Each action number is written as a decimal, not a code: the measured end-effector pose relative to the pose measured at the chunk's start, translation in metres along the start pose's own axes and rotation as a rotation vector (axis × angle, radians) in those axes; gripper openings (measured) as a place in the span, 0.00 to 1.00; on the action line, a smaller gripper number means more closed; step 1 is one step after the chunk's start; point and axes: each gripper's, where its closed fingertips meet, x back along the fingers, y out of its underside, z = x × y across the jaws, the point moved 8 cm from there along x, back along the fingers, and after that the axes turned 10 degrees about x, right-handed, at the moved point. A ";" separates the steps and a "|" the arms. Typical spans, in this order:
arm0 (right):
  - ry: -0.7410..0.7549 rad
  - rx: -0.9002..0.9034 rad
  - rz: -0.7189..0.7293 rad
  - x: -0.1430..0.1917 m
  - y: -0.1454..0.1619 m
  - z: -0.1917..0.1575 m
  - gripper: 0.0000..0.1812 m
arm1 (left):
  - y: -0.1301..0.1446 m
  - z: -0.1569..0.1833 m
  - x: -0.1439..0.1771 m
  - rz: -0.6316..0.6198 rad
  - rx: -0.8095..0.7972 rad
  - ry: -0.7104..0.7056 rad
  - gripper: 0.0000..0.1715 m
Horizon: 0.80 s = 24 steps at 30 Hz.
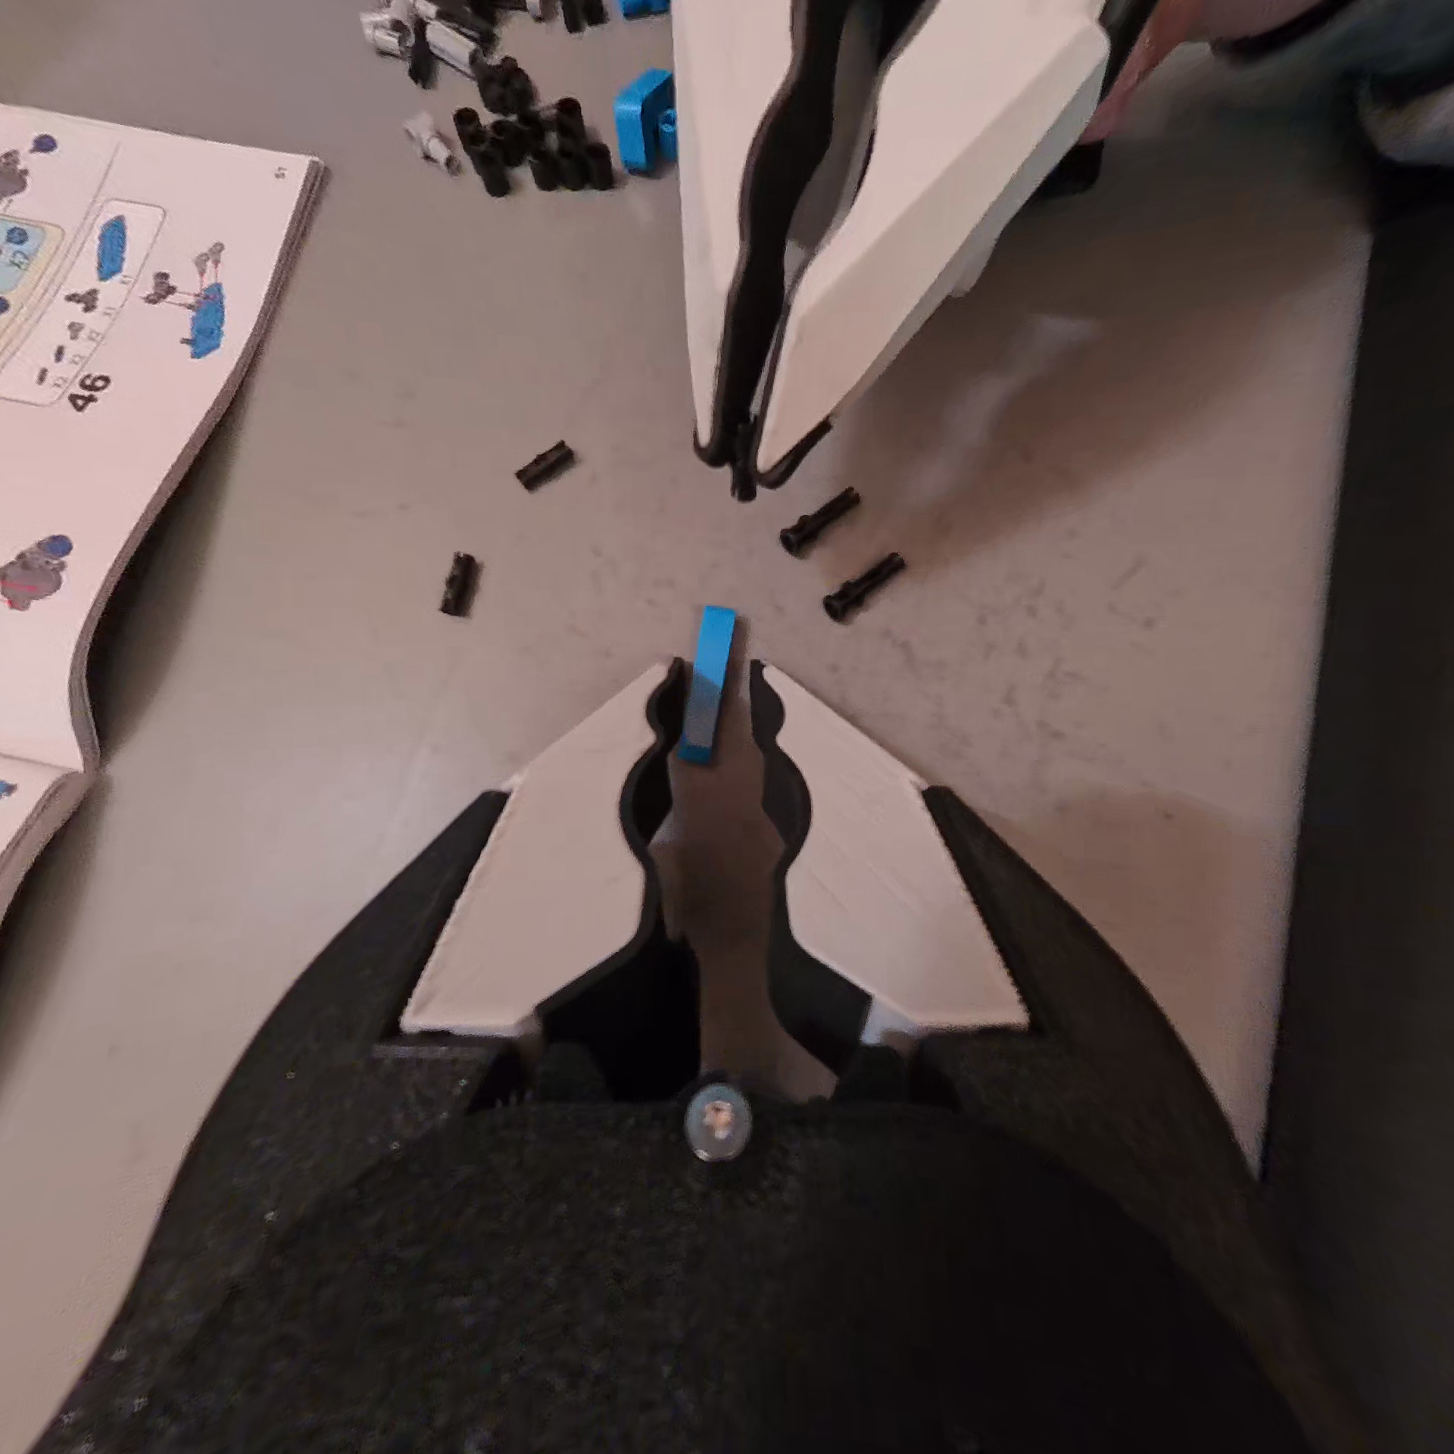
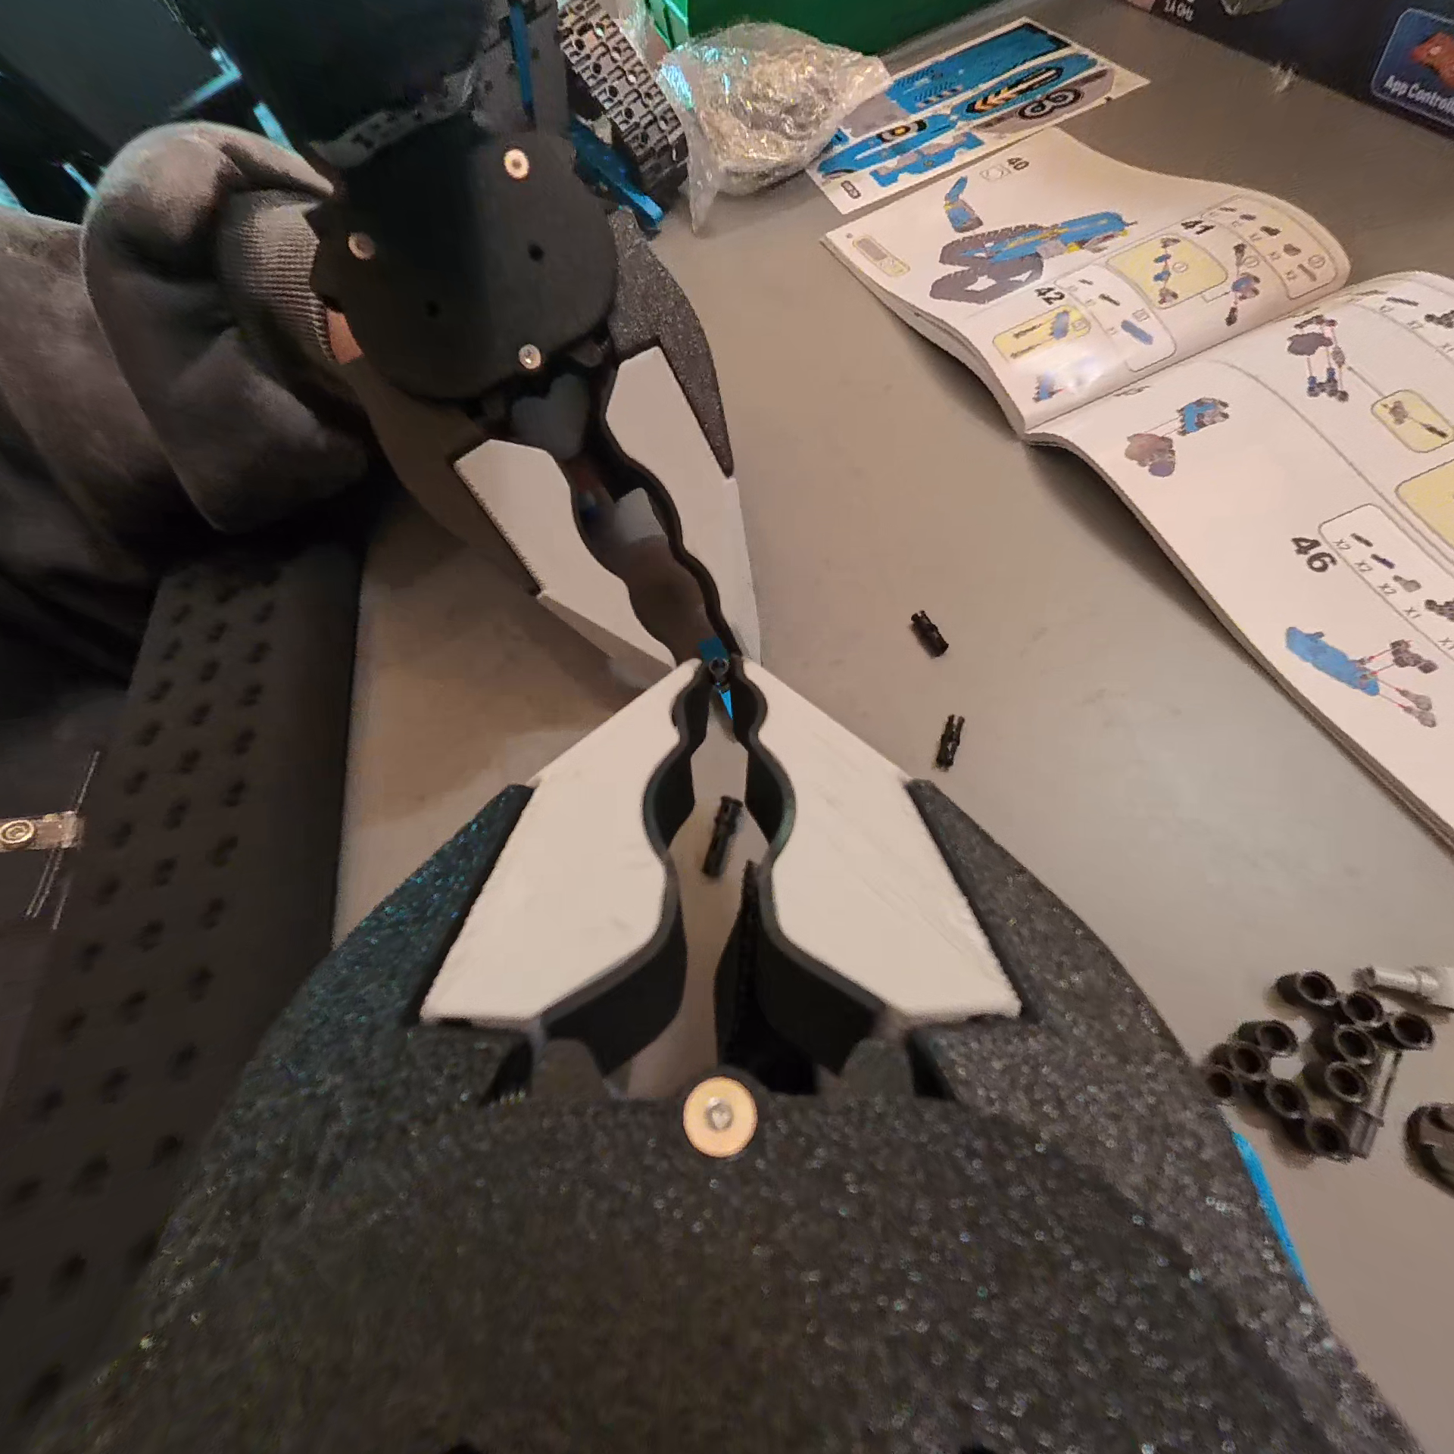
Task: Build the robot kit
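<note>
My left gripper point(image 1: 714, 669) is shut on a thin blue beam point(image 1: 708, 708) and holds it edge-up just above the grey table point(image 1: 472, 787). My right gripper point(image 1: 739, 464) comes in from the far side, shut on a small black pin point(image 1: 742, 484) that sticks out of its tips, a short way from the beam's end. In the right wrist view my right gripper point(image 2: 717, 675) holds the pin point(image 2: 717, 669) right against the blue beam point(image 2: 725, 700), tip to tip with the left gripper point(image 2: 720, 649).
Loose black pins point(image 1: 544, 466) point(image 1: 460, 582) point(image 1: 818, 523) point(image 1: 861, 588) lie around the grippers. A pile of black connectors point(image 2: 1322, 1054) and blue parts point(image 1: 645, 118) lie farther off. An open instruction booklet point(image 2: 1180, 393), a sticker sheet point(image 2: 983, 102) and a plastic bag point(image 2: 755, 102) are also on the table. A grey sleeve point(image 2: 157, 315) holds the left gripper. There is about 6 cm between the tips of the two grippers.
</note>
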 end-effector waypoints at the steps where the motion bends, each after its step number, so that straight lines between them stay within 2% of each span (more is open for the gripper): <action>1: -0.006 -0.010 0.010 0.000 0.000 0.000 0.02 | 0.000 0.001 0.000 -0.003 0.004 -0.008 0.09; 6: -0.060 -0.096 0.135 0.008 -0.006 0.005 0.02 | -0.005 0.007 0.000 -0.075 -0.012 -0.064 0.04; 8: -0.104 -0.138 0.231 0.017 -0.011 0.006 0.02 | -0.009 0.003 0.004 -0.028 0.050 -0.130 0.04; 9: -0.120 -0.150 0.278 0.021 -0.013 0.006 0.02 | -0.014 -0.002 0.012 0.049 0.131 -0.143 0.04; 11: -0.136 -0.145 0.358 0.029 -0.019 0.004 0.02 | -0.026 -0.010 0.034 0.272 0.374 -0.051 0.04; 14: -0.079 -0.043 0.447 0.038 -0.033 -0.004 0.02 | -0.033 -0.010 0.056 0.561 0.599 0.265 0.04; 18: 0.108 0.193 0.460 0.040 -0.050 -0.022 0.02 | -0.026 -0.009 0.052 0.656 0.715 0.440 0.04; 24: 0.257 0.345 0.334 0.028 -0.048 -0.027 0.02 | -0.031 0.001 0.052 0.673 0.689 0.526 0.04</action>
